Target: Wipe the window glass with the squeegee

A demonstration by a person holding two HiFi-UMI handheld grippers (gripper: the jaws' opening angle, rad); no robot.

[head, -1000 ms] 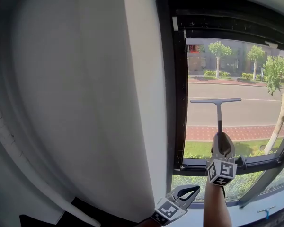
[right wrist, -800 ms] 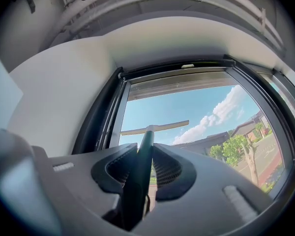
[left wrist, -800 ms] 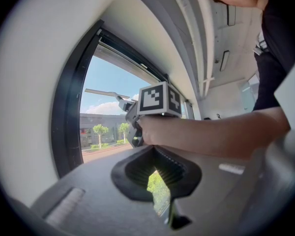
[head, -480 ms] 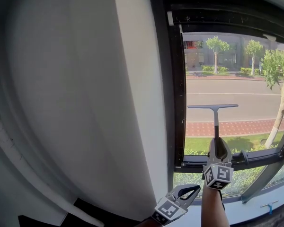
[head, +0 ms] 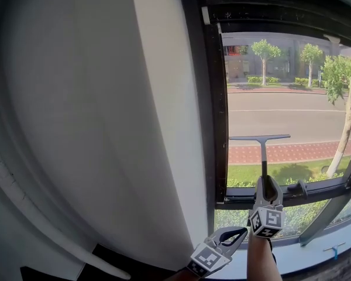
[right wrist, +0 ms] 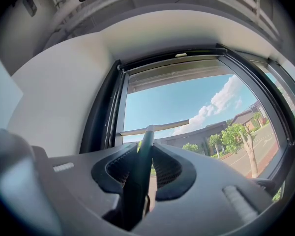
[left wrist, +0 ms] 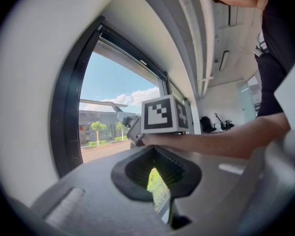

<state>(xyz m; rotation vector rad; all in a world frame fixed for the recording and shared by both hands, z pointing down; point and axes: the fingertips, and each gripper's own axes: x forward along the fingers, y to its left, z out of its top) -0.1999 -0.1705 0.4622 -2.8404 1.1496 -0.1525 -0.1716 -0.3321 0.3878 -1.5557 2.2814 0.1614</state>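
Right tool [head: 267, 187] is clamped on the squeegee [head: 261, 138] handle. The blade lies level on the window glass [head: 292, 107], low in the pane, with its left end just beside the dark frame [head: 216, 127]. Open glass extends above and rightward. Left tool [head: 233, 236], jaws together, hangs lower.

White wall beside a dark-framed window, with bright daylight outside.
A plain white wall [head: 93, 127] fills the left and centre of the head view. Right of centre the dark window frame [head: 216, 127] stands upright. Through the window glass [head: 251, 107] at the right show a grey road [head: 304, 122], a red brick pavement [head: 298, 152], grass [head: 245, 177], trees [head: 265, 50] and a low building [head: 237, 66]. A pale sill [head: 307, 256] lies at the lower right. The right gripper view shows blue sky [right wrist: 177, 102] and white clouds [right wrist: 221, 100].
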